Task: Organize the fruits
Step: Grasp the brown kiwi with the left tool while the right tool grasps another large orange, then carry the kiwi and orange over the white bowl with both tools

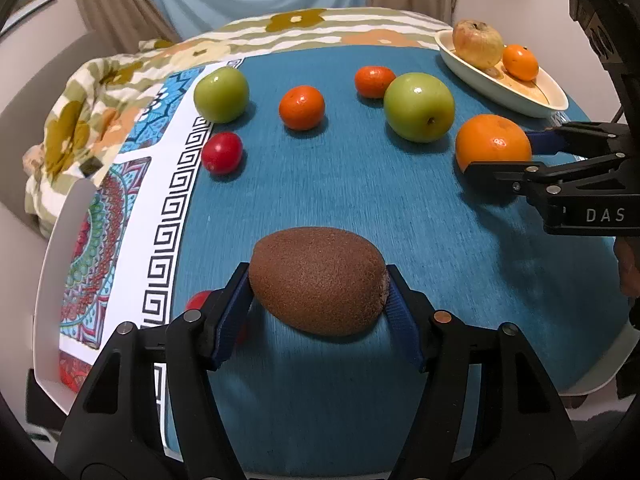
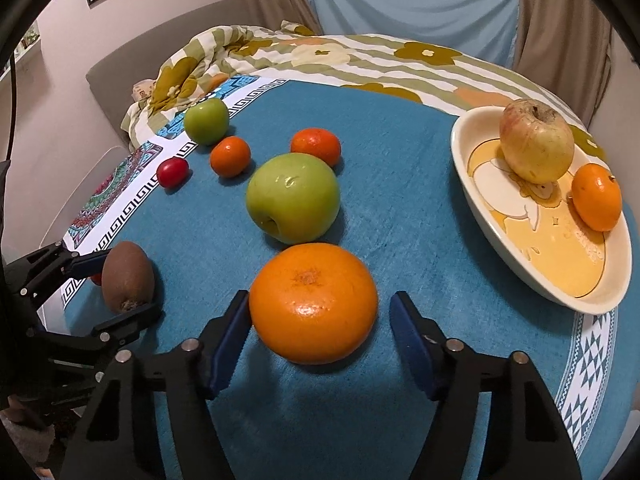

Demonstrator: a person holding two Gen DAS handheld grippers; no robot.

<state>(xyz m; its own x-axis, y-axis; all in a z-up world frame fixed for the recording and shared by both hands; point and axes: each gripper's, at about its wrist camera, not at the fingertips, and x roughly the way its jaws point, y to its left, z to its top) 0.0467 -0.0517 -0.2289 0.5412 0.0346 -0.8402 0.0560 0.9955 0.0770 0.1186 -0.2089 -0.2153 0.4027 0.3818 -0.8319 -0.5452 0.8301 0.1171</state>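
Note:
My left gripper (image 1: 318,286) is shut on a brown kiwi (image 1: 318,280), both pads touching its ends, low over the blue tablecloth. My right gripper (image 2: 320,316) is open around a large orange (image 2: 314,302); the left pad touches it, the right pad stands apart. The orange (image 1: 493,143) and right gripper (image 1: 500,152) also show in the left wrist view. The kiwi (image 2: 127,276) shows in the right wrist view. A cream oval dish (image 2: 516,256) at the right holds a yellow-red apple (image 2: 536,144) and a small orange (image 2: 596,196).
Loose on the cloth: a big green apple (image 2: 292,196), a smaller green apple (image 2: 206,120), two mandarins (image 2: 230,156) (image 2: 316,146), a red cherry tomato (image 2: 172,172). Another red fruit (image 1: 198,300) hides behind my left finger. A floral blanket (image 2: 280,56) lies beyond.

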